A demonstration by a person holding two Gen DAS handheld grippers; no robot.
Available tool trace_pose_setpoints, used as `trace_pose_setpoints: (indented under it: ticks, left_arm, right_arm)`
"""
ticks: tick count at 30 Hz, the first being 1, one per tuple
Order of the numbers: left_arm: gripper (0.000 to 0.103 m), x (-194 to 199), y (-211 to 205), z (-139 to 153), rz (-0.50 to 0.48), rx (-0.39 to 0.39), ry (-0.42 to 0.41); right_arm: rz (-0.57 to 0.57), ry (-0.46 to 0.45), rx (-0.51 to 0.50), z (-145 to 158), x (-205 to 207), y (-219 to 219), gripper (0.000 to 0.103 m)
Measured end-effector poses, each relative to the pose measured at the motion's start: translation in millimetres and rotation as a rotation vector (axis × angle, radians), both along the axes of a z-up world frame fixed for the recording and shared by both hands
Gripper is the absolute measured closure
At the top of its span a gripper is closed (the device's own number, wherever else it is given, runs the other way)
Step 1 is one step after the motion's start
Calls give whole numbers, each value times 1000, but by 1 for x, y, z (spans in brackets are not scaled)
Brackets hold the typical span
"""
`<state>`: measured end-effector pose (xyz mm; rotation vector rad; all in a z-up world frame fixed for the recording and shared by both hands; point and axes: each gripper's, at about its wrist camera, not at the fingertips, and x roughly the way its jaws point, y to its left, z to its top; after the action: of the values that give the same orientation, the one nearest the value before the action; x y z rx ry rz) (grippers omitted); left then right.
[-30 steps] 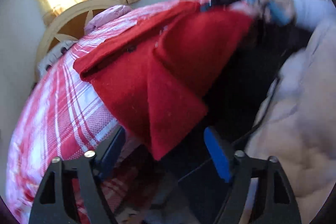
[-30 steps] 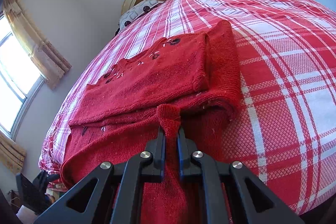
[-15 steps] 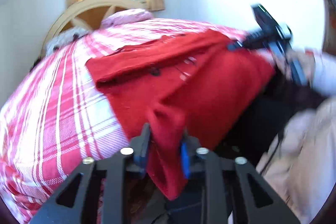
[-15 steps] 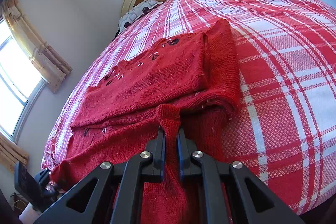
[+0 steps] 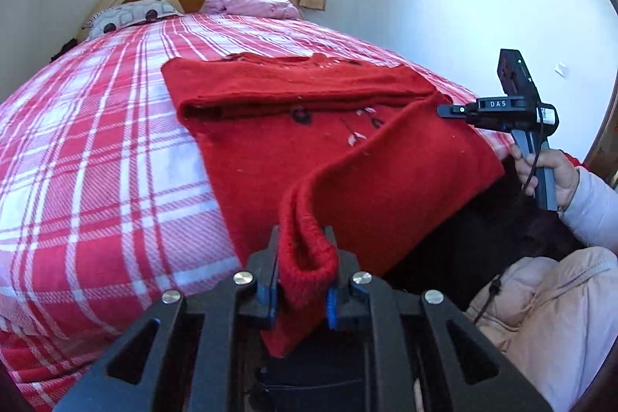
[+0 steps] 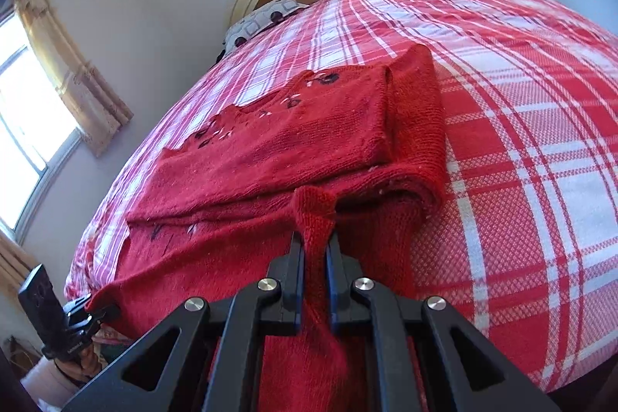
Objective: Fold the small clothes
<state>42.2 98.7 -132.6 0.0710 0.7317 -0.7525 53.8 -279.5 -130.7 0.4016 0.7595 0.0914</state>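
The red sweater (image 5: 309,141) is lying on the bed (image 5: 96,141) with its top part already folded over, and its bottom edge is hanging off the near side. You are pinching that edge tight with the left tool (image 5: 302,280) and the right tool (image 6: 313,267), one at each bottom corner. I think you are getting ready to fold the bottom up over the rest, so one last fold is left.

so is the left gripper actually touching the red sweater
Touching. Left wrist view: the left gripper has its fingers closed on a bunched edge of the red sweater.
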Motion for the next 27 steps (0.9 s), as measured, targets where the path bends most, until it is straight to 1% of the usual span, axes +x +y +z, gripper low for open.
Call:
trace_pose_setpoints:
  ticks: [1,3,5,6,9,11,13,14,17,18,23,27]
  left_arm:
    - [91,-2,0,-1,0,3,0]
    - [92,-1,-2,-2,6,10,1]
    - [93,2,-2,-2,25,-4,13]
    - [93,4,-1,-2,34,-18,25]
    - [94,5,0,-1,52,-44,49]
    - [94,3,-3,-1,56,-37,47]
    - [94,3,-5,1,59,-30,43]
    - [95,3,-4,2,65,-31,46]
    - [95,5,-1,10,83,-51,44]
    - [95,5,1,15,86,-62,38]
    - [95,1,-1,41,88,-84,-23]
    - [95,0,-2,59,101,-93,-61]
  right_arm:
    - [12,0,-11,1,-3,2,94]
    - [38,11,-55,2,-6,7,94]
    - [54,22,-106,3,-6,11,94]
    - [56,25,-110,3,-5,11,94]
    - [47,38,-59,3,3,5,94]
    - [46,48,-22,0,10,2,94]
    - [42,41,-17,-1,11,3,94]
    - [39,33,-36,0,9,5,94]
    - [35,17,-132,5,1,16,94]
    - [33,4,-134,9,-4,17,96]
    - [-7,-107,-57,40,-33,8,96]
    - [-11,-191,-58,69,-45,10,96]
